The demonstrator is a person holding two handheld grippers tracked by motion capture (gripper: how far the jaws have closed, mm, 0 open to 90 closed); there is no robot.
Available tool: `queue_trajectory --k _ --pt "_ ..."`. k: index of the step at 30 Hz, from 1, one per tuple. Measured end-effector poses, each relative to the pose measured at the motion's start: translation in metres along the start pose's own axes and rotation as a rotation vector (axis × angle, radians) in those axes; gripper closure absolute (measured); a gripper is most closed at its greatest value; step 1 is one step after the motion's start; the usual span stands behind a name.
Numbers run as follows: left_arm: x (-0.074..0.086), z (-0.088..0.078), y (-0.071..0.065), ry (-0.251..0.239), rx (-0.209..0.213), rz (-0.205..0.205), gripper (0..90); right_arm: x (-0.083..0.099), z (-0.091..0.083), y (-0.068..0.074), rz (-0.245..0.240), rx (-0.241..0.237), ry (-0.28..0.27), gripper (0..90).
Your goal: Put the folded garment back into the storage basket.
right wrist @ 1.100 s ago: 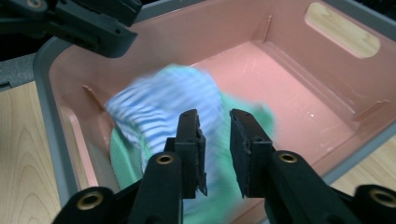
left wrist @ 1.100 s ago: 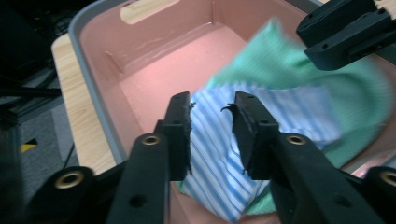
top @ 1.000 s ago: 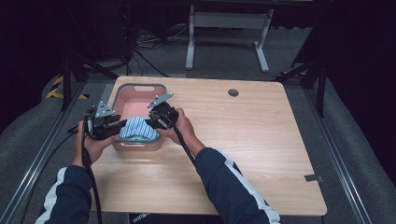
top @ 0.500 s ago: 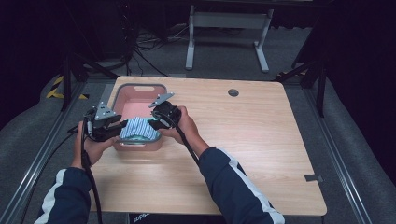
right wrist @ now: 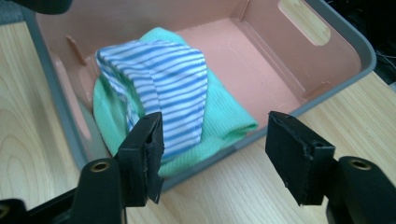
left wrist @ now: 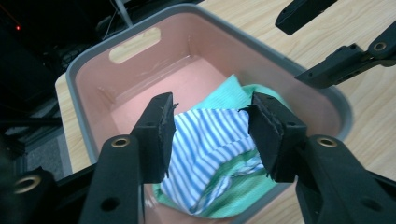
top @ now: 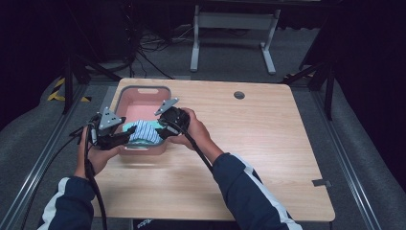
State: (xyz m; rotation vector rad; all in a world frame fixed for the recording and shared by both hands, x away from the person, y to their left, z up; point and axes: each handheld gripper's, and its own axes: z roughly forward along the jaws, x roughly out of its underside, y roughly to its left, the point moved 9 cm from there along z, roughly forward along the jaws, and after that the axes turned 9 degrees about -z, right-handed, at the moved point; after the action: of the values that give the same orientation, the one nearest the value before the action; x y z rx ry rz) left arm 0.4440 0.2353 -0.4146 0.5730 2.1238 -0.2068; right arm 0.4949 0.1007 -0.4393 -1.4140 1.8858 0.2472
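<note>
Pink inside and grey along the rim, the bin (top: 143,93) sits on the wooden surface (top: 268,143) with both of my tools gathered at its near end. In the high view my left hand (top: 98,155) comes in low from the bin's left side, forearm in a dark sleeve, gripping the left tool (top: 125,136), which points across toward the cloth. My right hand (top: 194,130) reaches in from the other side with the wrist bent inward, carrying the right tool (top: 160,129) so that the two face each other over the bin's near wall.

Through the left gripper view I see its jaws standing apart with the striped blue-and-white cloth (left wrist: 210,140) between them; the pads look close to the fabric, but I cannot tell whether they touch it. That cloth lies on top of a folded green cloth (left wrist: 233,191), both against the bin wall nearest this tool.

In the right gripper view the jaws are spread wide and hold nothing. The striped cloth (right wrist: 159,93) rises in a soft hump just beyond the left jaw, the green cloth (right wrist: 219,114) spreading under it, inside the bin (right wrist: 345,44), while the right jaw hangs over bare wood outside the rim.

From above, both tools cover the cloth's edges, and the near bin wall is hard to make out.
</note>
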Motion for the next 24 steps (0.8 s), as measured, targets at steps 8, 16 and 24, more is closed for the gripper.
queue_trajectory --k 8,16,24 --pt "0.0 -0.006 -0.019 -0.002 0.023 0.011 41.1 0.01 -0.018 -0.002 -0.034 0.024 0.016 35.4" --pt "0.001 -0.01 -0.039 -0.009 0.055 0.029 36.4 0.027 -0.037 -0.002 -0.053 0.036 0.033 34.1" --pt "-0.001 -0.012 -0.059 -0.016 0.085 0.075 33.4 0.047 -0.055 -0.004 -0.072 0.053 0.048 33.1"
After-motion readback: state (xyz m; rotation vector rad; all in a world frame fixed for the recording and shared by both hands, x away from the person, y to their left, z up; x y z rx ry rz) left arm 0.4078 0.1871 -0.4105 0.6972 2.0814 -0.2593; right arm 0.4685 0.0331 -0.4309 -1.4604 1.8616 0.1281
